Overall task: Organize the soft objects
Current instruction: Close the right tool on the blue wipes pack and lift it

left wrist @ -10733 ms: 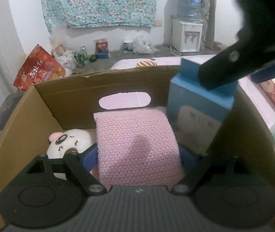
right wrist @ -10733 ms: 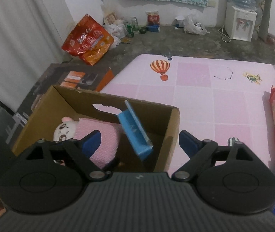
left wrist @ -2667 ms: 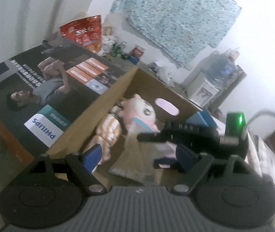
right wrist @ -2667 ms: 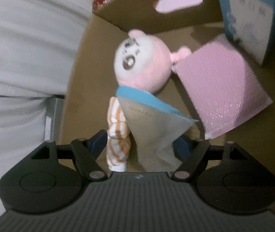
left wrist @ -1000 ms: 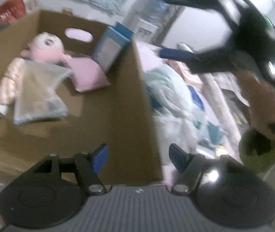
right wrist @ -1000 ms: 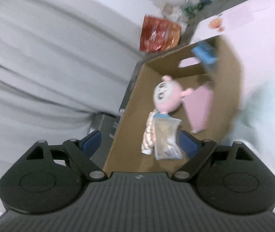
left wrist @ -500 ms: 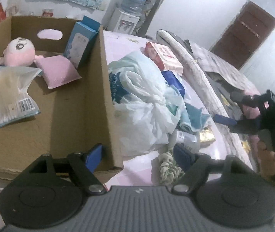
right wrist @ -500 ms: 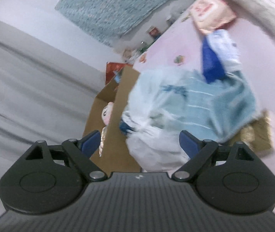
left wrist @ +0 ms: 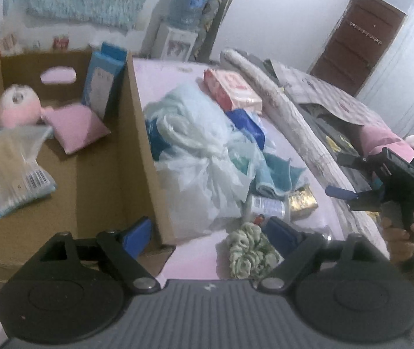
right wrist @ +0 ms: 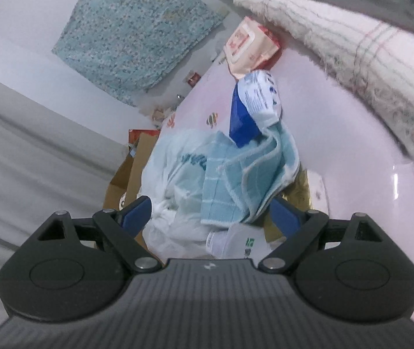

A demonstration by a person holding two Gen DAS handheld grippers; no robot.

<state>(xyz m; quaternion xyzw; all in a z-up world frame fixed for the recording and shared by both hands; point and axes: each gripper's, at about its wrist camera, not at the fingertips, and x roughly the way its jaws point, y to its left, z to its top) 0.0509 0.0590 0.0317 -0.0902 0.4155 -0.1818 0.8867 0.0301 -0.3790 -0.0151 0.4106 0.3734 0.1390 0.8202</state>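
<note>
Holding one plush doll [left wrist: 15, 106], one pink pad [left wrist: 76, 128], cardboard box [left wrist: 137, 133], both grippers' fingers apart, possibly two wipe packs.

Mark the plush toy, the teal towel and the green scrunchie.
plush toy [left wrist: 18, 105], left wrist view, on its pink head.
teal towel [right wrist: 236, 174], right wrist view, on its folded middle.
green scrunchie [left wrist: 249, 251], left wrist view, on its ruffled fabric.

right gripper [right wrist: 208, 213]: we see jaws spread wide, nothing pressed | between them: blue checked towel [right wrist: 247, 174] draped over white plastic bag [right wrist: 175, 192], small white bottle [right wrist: 237, 242] nearest us | far: blue pouch [right wrist: 244, 116], pink wipes pack [right wrist: 249, 48] | left: cardboard box [right wrist: 128, 174] | right: rolled blanket [right wrist: 361, 55] on pink sheet [right wrist: 337, 133]
</note>
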